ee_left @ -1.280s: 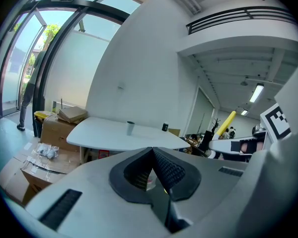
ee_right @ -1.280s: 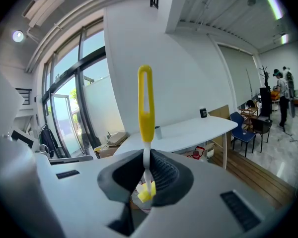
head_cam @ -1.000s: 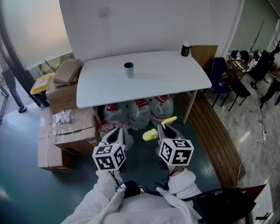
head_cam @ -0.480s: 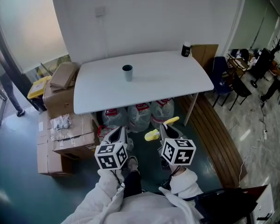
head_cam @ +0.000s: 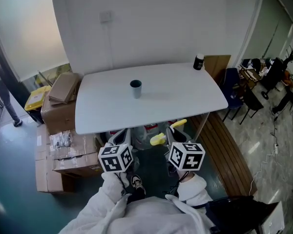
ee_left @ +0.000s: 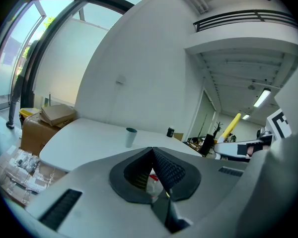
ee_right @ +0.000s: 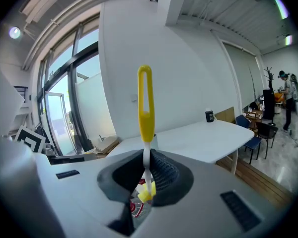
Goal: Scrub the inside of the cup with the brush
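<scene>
A small dark-rimmed grey cup [head_cam: 136, 88] stands upright near the middle of the white table [head_cam: 185, 96]; the left gripper view shows the cup [ee_left: 131, 137] well ahead of the jaws. My left gripper [head_cam: 121, 138] is shut with nothing in it, short of the table's near edge. My right gripper [head_cam: 175, 135] is beside it, shut on a yellow brush [head_cam: 159, 139] with its looped handle pointing forward. In the right gripper view the brush [ee_right: 145, 110] stands up between the pads [ee_right: 156, 170].
A dark jar [head_cam: 198, 62] sits at the table's far right corner. Cardboard boxes [head_cam: 61, 106] are stacked left of the table, and water bottles [head_cam: 147, 129] lie under it. A blue chair [head_cam: 233, 84] stands at the right. A person [ee_right: 289, 100] stands far off.
Both grippers have moved forward to the table's near edge, the brush still held. The table and cup now sit lower and closer in the head view.
</scene>
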The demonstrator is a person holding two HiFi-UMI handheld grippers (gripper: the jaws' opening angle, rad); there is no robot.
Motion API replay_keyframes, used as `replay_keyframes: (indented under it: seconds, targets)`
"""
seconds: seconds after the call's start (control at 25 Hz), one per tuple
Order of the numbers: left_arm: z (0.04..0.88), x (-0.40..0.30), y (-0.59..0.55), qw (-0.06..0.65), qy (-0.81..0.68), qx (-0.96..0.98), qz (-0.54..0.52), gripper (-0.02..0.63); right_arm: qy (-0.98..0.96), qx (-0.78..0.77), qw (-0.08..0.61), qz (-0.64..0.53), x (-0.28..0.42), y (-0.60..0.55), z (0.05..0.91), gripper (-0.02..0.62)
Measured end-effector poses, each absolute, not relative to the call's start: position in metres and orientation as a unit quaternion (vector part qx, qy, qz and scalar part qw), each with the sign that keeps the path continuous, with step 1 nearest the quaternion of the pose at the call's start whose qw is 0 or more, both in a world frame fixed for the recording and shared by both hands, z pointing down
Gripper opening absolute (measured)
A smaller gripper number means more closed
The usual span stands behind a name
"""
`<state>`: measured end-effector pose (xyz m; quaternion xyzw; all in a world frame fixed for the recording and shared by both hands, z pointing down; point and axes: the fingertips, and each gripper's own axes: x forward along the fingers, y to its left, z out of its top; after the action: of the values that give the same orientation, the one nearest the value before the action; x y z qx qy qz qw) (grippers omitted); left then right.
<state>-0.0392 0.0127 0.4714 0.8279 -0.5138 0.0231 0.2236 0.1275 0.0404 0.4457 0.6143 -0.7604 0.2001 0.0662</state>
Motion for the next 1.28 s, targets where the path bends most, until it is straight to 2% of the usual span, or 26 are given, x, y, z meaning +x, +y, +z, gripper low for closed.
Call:
replay_keyframes:
  seconds: [0.6,1.28]
  targets:
    - [0.45,-0.059,-0.131,0.2,-0.514,0.834,0.022,0.008,-0.755,0.628,0.05,0.181,0.117,-0.097,0.426,0.084]
    - [0.521,-0.055,-0.185,0.283,-0.498,0.818,0.051,0.008,-0.734,0.639,0.096,0.207,0.134,-0.161,0.458,0.084]
